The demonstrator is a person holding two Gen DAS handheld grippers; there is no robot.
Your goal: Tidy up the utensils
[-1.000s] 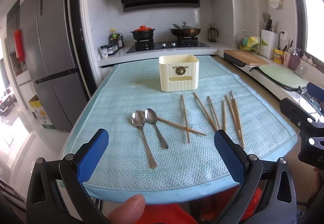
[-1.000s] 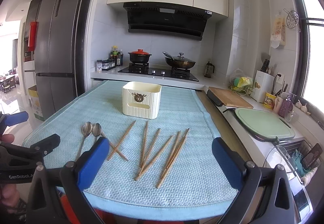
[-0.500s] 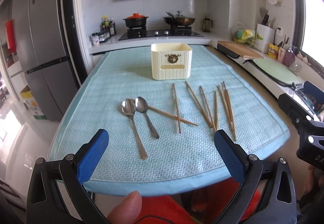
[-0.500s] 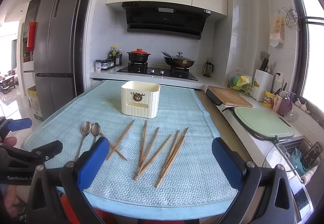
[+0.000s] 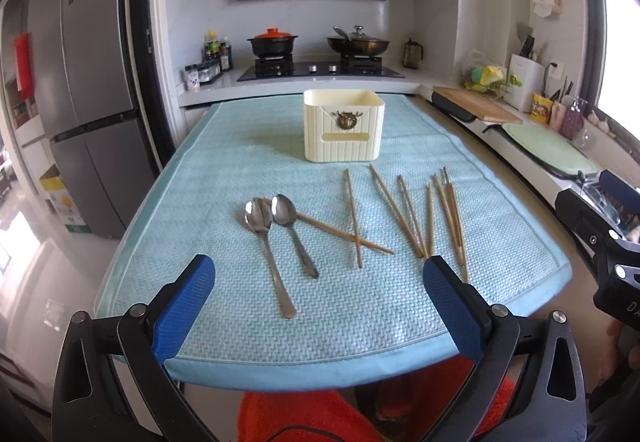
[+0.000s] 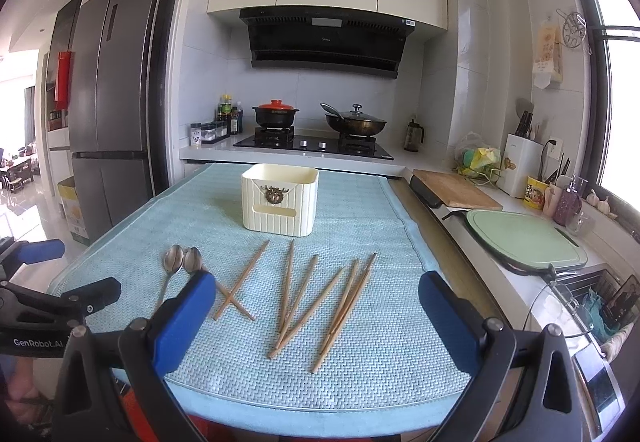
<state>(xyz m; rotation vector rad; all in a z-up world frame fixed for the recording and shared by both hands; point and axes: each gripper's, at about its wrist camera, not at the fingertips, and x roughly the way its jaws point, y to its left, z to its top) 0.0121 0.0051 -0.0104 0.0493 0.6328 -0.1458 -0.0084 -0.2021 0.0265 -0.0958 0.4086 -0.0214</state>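
Note:
Two steel spoons (image 5: 272, 238) (image 6: 176, 262) lie side by side on a light blue mat (image 5: 240, 162) (image 6: 360, 362). Several wooden chopsticks (image 5: 412, 218) (image 6: 316, 302) are scattered to their right, two of them crossed. A cream ribbed utensil box (image 5: 343, 130) (image 6: 280, 198) stands upright behind them. My left gripper (image 5: 320, 302) hovers open above the mat's near edge, in front of the spoons. Over the near edge too, my right gripper (image 6: 316, 326) is open in front of the chopsticks. Neither holds anything.
A stove with a red-lidded pot (image 5: 273, 42) and a wok (image 5: 357, 44) sits behind the table. A fridge (image 5: 84, 102) stands at the left. On the right counter are a wooden board (image 6: 456, 190) and a green board (image 6: 524, 238). An orange seat (image 5: 304, 418) is below the table edge.
The left gripper has lifted and tilted down a little, so the table sits lower and closer in its view. The right gripper has barely moved. The utensils lie where they were.

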